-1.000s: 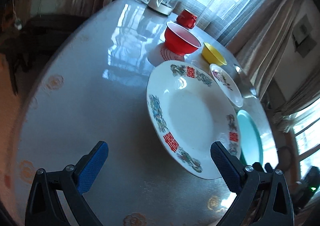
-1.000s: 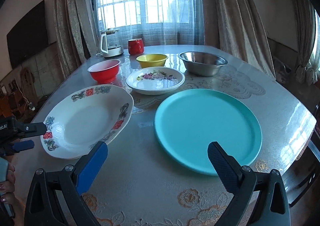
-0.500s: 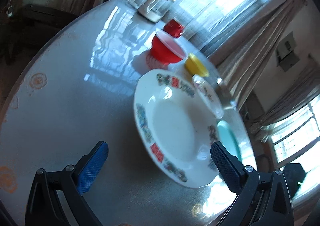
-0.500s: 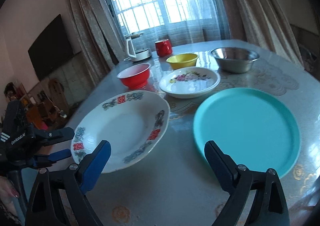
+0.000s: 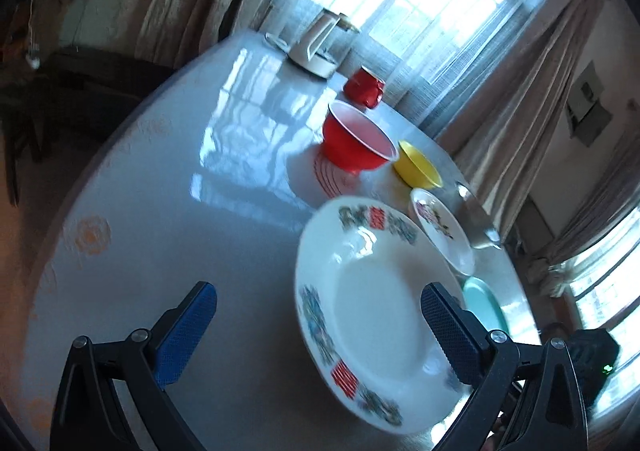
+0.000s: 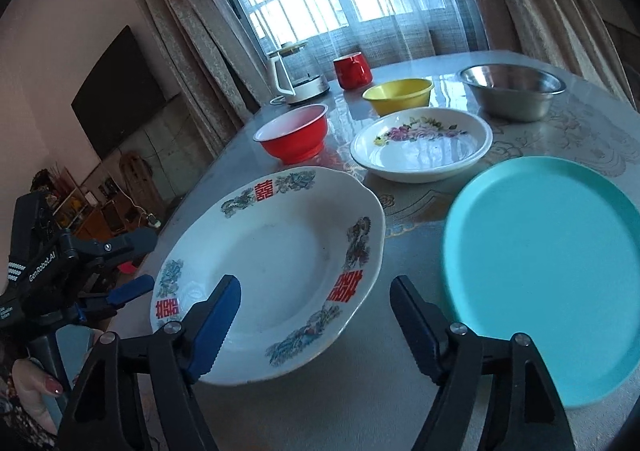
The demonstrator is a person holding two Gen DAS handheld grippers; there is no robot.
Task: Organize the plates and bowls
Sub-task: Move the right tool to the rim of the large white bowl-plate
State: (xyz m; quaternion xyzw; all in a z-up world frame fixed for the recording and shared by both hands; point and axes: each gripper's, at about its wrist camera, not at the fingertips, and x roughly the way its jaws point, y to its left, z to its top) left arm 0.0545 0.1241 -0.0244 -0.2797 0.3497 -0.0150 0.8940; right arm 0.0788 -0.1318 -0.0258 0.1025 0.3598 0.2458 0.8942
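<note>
I have both tools spread wide, gripping nothing: right tool over the patterned plate on the tabletop, left tool beside it. A shallow rim bite could let it slip onto the teal plate.

a large white plate with red characters and a floral rim lay flat beside a teal plate. behind them sat a flowered dish, a red bowl, a yellow bowl and a steel bowl, all upright and apart.
</note>
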